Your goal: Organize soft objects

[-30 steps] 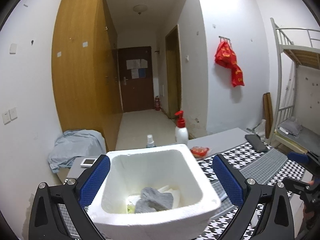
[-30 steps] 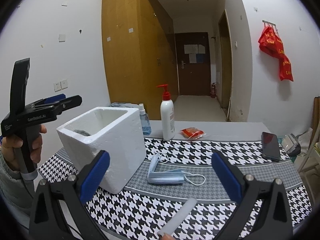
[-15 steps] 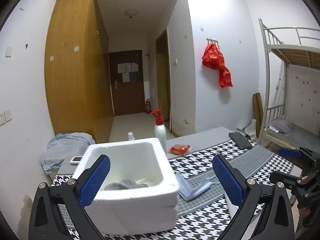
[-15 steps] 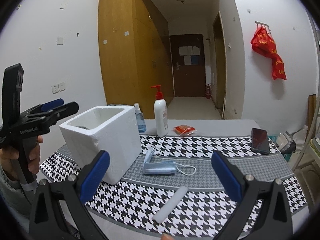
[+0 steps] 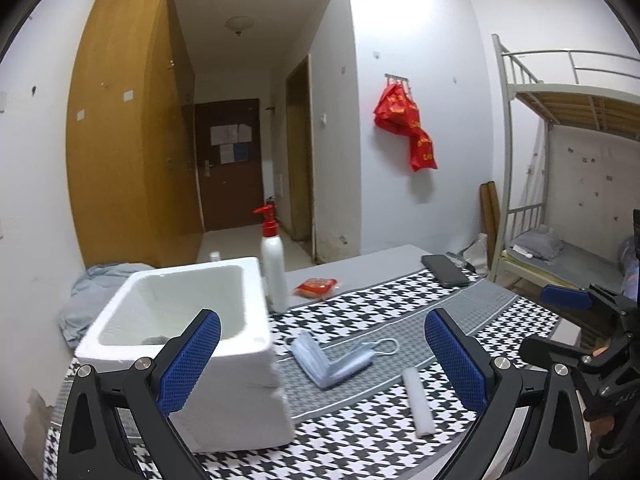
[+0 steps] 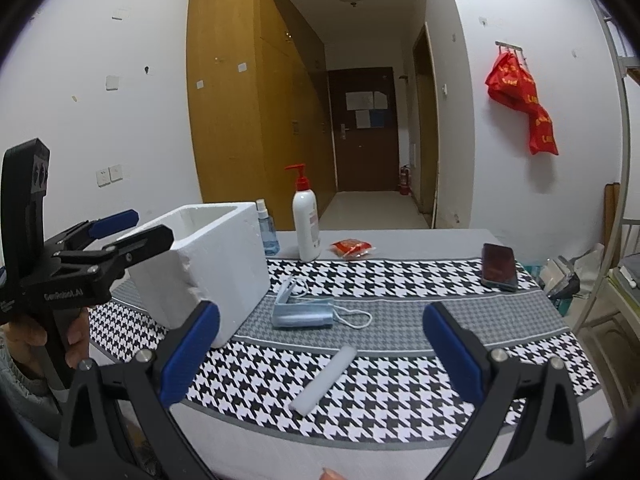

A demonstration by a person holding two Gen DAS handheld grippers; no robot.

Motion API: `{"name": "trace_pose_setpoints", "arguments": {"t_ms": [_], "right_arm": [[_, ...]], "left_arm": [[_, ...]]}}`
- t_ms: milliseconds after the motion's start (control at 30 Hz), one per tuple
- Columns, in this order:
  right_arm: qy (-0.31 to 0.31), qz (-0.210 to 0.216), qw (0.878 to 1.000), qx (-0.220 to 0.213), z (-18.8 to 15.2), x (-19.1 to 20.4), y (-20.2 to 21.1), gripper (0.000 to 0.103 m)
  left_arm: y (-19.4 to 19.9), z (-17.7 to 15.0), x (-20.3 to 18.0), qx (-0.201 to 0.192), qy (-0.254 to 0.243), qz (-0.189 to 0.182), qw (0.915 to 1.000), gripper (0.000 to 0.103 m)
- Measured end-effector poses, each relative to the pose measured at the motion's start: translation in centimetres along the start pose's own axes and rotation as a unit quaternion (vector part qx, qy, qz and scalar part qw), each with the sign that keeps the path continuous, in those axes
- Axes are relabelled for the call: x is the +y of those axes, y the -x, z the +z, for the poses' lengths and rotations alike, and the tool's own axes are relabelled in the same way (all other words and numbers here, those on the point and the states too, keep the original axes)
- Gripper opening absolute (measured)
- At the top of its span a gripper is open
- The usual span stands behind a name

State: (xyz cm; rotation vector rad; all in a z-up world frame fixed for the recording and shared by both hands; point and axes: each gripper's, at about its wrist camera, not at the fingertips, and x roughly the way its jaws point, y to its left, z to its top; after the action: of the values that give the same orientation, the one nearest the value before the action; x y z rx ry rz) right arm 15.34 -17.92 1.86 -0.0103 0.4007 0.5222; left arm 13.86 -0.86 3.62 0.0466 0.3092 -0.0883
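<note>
A white foam box [image 5: 240, 400] stands on the houndstooth cloth, with a grey cloth [image 5: 156, 339] lying in its bottom. My left gripper [image 5: 322, 320] is open and empty, held above the table just right of the box. Folded blue face masks [image 5: 332, 364] lie ahead of it, and a white foam stick [image 5: 416, 402] lies nearer. The right wrist view shows the box [image 6: 216, 264], the masks [image 6: 304, 314] and the stick [image 6: 326, 378]. My right gripper [image 6: 322, 312] is open and empty above the table's near edge. A hand holds the left gripper [image 6: 148, 225] at the left.
A red-capped pump bottle [image 5: 274, 264], a small spray bottle [image 6: 268, 232] and a red packet [image 5: 316, 288] stand behind the box. A dark phone [image 5: 444, 276] lies at the far right of the table. A bunk bed [image 5: 560, 128] stands right of the table.
My left gripper has drawn back from over the box and swung right, bringing the masks and foam stick into its view. My right gripper has backed away slightly.
</note>
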Motion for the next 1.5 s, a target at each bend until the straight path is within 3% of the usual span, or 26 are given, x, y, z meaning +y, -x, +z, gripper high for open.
{"name": "trace_pose_setpoints", "arguments": {"t_ms": [900, 1500], "right_arm": [[-0.019, -0.038, 0.999, 0.023, -3.1, -1.7, 0.4, 0.103], [-0.035, -0.034, 0.998, 0.051, -4.0, -2.3, -1.8, 0.103]], "left_arm": [[-4.9, -3.9, -3.9, 0.060, 0.004, -0.085, 0.9945, 0.102], [-9.0, -5.7, -1.6, 0.110, 0.020, -0.061, 0.9919, 0.102]]}}
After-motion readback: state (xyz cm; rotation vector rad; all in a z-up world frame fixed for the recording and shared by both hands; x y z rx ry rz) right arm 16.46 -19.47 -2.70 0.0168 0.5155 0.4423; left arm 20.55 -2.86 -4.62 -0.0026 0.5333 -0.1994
